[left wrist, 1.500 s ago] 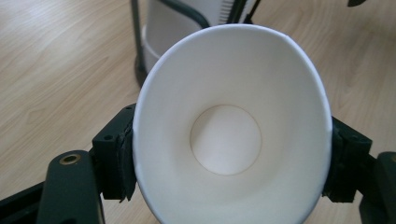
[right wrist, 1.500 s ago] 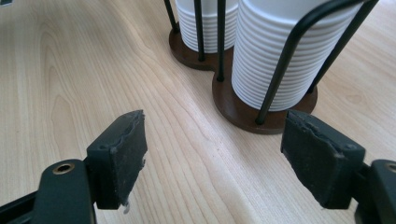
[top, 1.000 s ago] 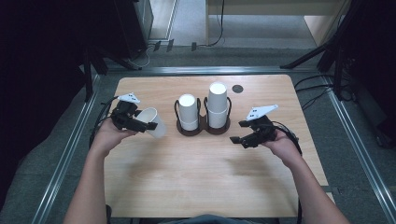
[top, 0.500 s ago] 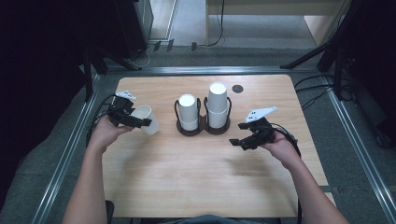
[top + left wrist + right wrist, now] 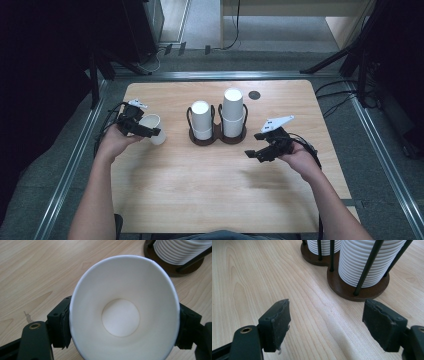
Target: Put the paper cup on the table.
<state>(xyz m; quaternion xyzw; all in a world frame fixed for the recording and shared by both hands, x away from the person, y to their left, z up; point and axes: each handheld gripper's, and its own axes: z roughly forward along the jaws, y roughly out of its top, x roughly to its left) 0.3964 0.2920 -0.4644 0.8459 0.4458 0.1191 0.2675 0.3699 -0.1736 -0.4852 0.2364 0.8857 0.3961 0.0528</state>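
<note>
A white paper cup (image 5: 124, 315) was found clamped between the jaws of the left tool (image 5: 145, 131), one pad bearing on each side of the wall just below the rim; the rim was seen pressed out of round into an oval. The principal risk was judged to be crushing or buckling of the thin wall if the pads were closed further; the cause would be the softness of the paper under a two-point grip. A second risk was judged to be slippage, since the cup tapers toward its base and could slide out of the pads if the grip were eased before the base met the tabletop (image 5: 200, 190); a tilted release could leave the cup tipped on its side.

In the high view the cup (image 5: 153, 128) was located at the left part of the tabletop, open mouth upward and apparently at or close to the surface; contact of its base with the wood could not be confirmed. It stood well apart from the dark wire holder (image 5: 218, 138) carrying two stacks of cups (image 5: 233, 111) at the centre.

The right tool (image 5: 261, 151) was noted with jaws apart and nothing between them, held above bare wood just right of the holder (image 5: 357, 288).
</note>
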